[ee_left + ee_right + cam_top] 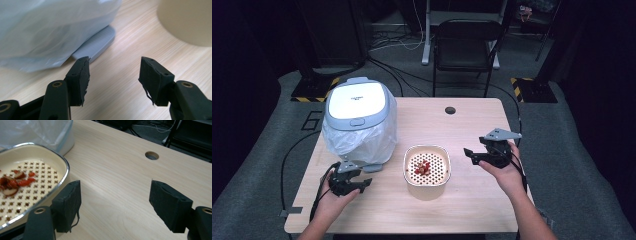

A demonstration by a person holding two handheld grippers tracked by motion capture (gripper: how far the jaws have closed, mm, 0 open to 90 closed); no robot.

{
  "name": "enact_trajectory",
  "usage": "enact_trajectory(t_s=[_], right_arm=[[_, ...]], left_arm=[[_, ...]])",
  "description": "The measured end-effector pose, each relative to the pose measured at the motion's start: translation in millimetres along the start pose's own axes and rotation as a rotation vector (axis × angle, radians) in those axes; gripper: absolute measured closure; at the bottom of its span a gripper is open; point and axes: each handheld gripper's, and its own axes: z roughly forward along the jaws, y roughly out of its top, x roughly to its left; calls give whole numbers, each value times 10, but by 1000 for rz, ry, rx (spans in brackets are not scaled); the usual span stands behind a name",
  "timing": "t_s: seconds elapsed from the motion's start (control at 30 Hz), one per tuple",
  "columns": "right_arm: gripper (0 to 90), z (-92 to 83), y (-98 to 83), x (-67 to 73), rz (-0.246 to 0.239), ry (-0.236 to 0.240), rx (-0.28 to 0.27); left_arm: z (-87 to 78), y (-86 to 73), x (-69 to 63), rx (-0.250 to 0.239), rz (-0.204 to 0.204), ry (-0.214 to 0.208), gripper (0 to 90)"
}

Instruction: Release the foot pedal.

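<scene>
Both grippers (362,184) (468,154) gape empty — perforated bowl (427,171) between them.

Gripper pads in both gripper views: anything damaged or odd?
Yes, wear. On the left gripper, the black foam pads of the fingers are ragged at the edges, with a loose strand hanging off the right-hand pad. On the right gripper, a small frayed thread dangles under the left-hand pad. Both stand open and hold nothing.
</scene>
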Motion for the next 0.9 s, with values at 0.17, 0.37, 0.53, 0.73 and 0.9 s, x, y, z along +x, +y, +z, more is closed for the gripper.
enact_trajectory(t_s=[0.17, 0.37, 0.53, 0.73, 0.9], right_arm=[[255, 4, -212, 0, 26, -21, 6], [255, 65, -467, -15, 63, -45, 29], [255, 123, -685, -49, 98, -73, 49], [255, 174, -900, -133, 118, -101, 59], [255, 191, -1026, -171, 150, -114, 40]], left_arm=[[-56, -86, 70, -11, -45, 9, 407], [-91, -224, 194, -51, -106, 31, 399], [-58, -310, 289, -55, -125, 54, 391], [18, -395, 368, -20, -141, 63, 390], [67, -431, 395, -16, -164, 62, 377]])
